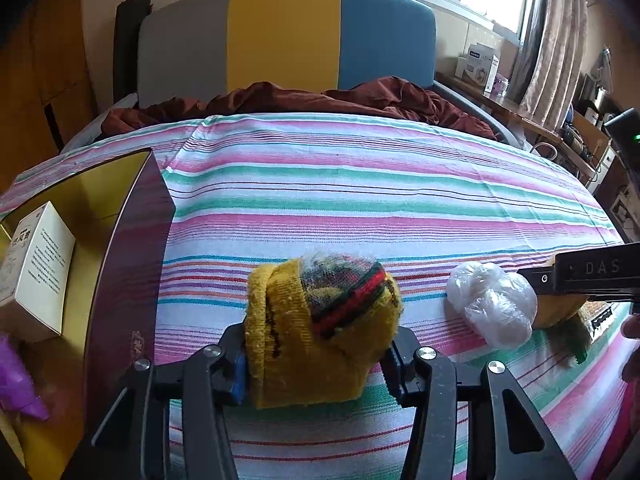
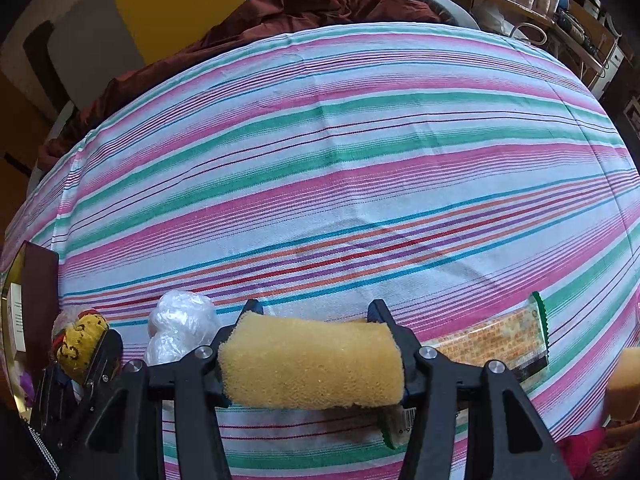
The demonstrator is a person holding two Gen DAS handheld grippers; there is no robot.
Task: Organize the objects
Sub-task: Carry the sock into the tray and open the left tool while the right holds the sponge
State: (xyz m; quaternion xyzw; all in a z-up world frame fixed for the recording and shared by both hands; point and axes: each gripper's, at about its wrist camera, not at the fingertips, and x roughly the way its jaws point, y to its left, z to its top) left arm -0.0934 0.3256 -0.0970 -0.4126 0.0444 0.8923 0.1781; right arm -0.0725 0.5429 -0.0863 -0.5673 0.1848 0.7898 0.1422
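Left wrist view: five loose things can be counted on and beside the striped bedsheet (image 1: 360,184). At the far left, one open box (image 1: 120,216) with a dark outer wall and gold lining is seen, and one white carton (image 1: 36,276) stands inside it, leaning against the lining; a scrap of purple plastic (image 1: 16,376) lies below. In the middle, one rolled yellow sock (image 1: 320,328) with red and green bands is clamped between the fingers of the left gripper (image 1: 316,360), which are closed partway to the sock's width. Just right of it, one crumpled clear plastic bag (image 1: 492,308) rests on the sheet. At the right edge, one yellow sponge (image 1: 560,312) is partly hidden under the other tool.

In the right wrist view, the sponge (image 2: 312,364), porous and curled into a roll, is squeezed between the right gripper (image 2: 312,360) fingers, held wide by it. One flat snack packet (image 2: 492,340) lies beneath and to the right. A broad stretch of bare sheet is left open ahead, ending at rumpled brown bedding (image 2: 288,4).
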